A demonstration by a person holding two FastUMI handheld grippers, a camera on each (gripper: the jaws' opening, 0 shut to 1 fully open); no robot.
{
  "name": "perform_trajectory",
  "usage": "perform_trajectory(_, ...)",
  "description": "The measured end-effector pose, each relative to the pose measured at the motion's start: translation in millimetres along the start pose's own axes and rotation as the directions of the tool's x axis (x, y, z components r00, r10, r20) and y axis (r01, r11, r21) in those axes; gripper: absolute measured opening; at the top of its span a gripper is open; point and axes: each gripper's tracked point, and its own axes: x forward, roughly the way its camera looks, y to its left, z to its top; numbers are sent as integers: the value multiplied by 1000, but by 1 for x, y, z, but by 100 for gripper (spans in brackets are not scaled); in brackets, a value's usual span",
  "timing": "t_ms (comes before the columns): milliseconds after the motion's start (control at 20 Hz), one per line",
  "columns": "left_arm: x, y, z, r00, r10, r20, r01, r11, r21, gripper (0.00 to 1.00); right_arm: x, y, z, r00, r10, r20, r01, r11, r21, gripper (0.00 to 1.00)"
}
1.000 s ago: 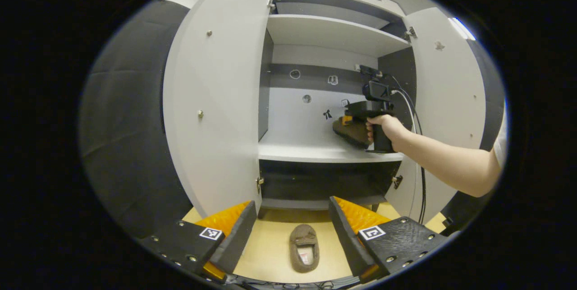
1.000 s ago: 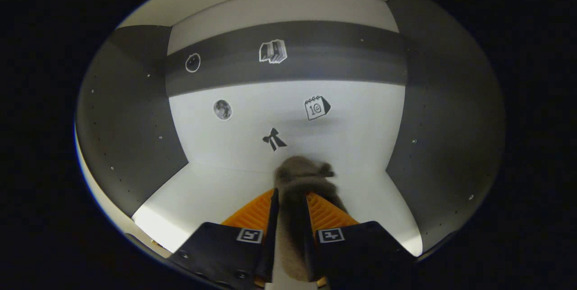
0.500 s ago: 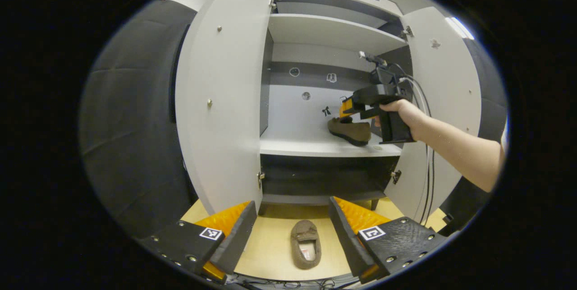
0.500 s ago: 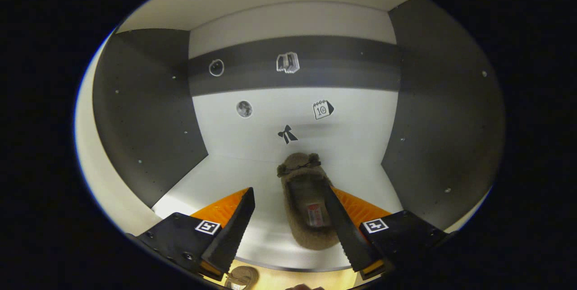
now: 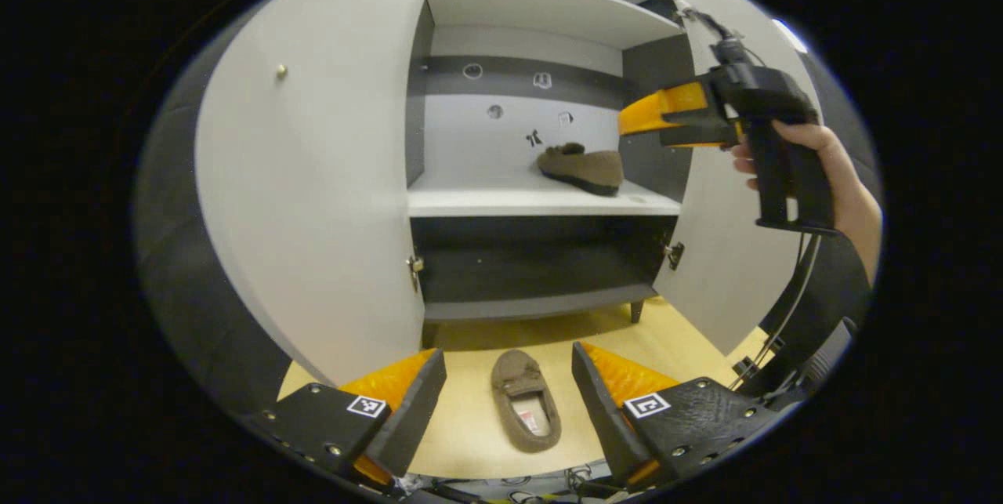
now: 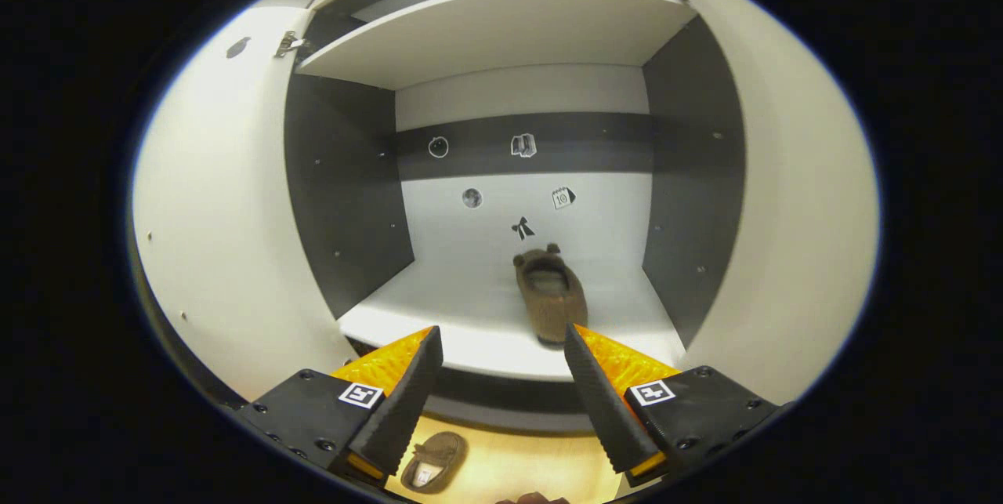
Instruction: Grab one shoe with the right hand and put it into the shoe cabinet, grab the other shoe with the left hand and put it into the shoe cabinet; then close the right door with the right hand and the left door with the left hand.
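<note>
The shoe cabinet (image 5: 541, 206) stands with both doors swung open. The left door (image 5: 313, 175) is a big pale panel on the left side of the left gripper view, and the right door (image 5: 721, 253) hangs open on the right.

One brown shoe (image 5: 581, 168) lies on the middle shelf (image 5: 501, 202), toward the right side and far back, near the back wall. In the right gripper view the same shoe (image 6: 551, 296) lies flat with its toe pointing to the back wall, under a few small stickers (image 6: 522, 228). Nothing is touching it.

The other brown shoe (image 5: 525, 400) lies on the yellow floor (image 5: 470, 426) in front of the cabinet, with its opening facing up. In the left gripper view it sits between the two fingers of the left hand-held gripper (image 5: 505, 398), but the fingers are above it and not touching. That hand-held gripper is spread wide and holds nothing.

The right hand-held gripper (image 6: 501, 382) is also spread wide and holds nothing. It is out in front of the cabinet, apart from the shoe on the shelf. In the left gripper view you can see it (image 5: 654, 116) up high on the right, held by a hand (image 5: 823, 175), just in front of the right door. The shoe on the floor (image 6: 433, 461) peeks out at the bottom of the right gripper view.
</note>
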Motion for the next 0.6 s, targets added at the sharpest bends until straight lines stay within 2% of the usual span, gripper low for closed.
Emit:
perform_trajectory(50, 9, 3, -10, 999, -15, -32, 15, 1000, 2, 98, -16, -1, -12, 1000, -3, 1, 3, 1000, 4, 100)
perform_trajectory(100, 17, 5, -21, 998, -30, -63, 30, 1000, 3, 93, -29, -2, -25, 1000, -6, 2, 6, 1000, 4, 98)
perform_trajectory(200, 34, 7, -45, 990, -52, -129, 52, 999, -3, 93, -57, -8, -49, 999, -34, 6, 34, 999, 1, 98)
perform_trajectory(300, 53, -5, -74, 972, -84, -219, 83, 996, -14, 93, -86, -17, -74, 997, -82, -6, 83, 996, 19, 98)
perform_trajectory(350, 64, -9, -91, 961, -95, -262, 97, 995, -4, 97, -99, -22, -86, 994, -105, -10, 105, 994, 29, 98)
perform_trajectory(450, 88, -7, -117, 946, -62, -317, 79, 996, 39, 97, -126, -30, -109, 986, -161, -34, 162, 986, 39, 98)
perform_trajectory(500, 98, -6, -128, 939, -48, -342, 70, 996, 54, 94, -138, -36, -117, 980, -192, -45, 194, 980, 44, 98)
perform_trajectory(600, 111, -3, -148, 922, -26, -387, 65, 994, 87, 98, -169, -54, -124, 964, -261, -45, 263, 963, 62, 98)
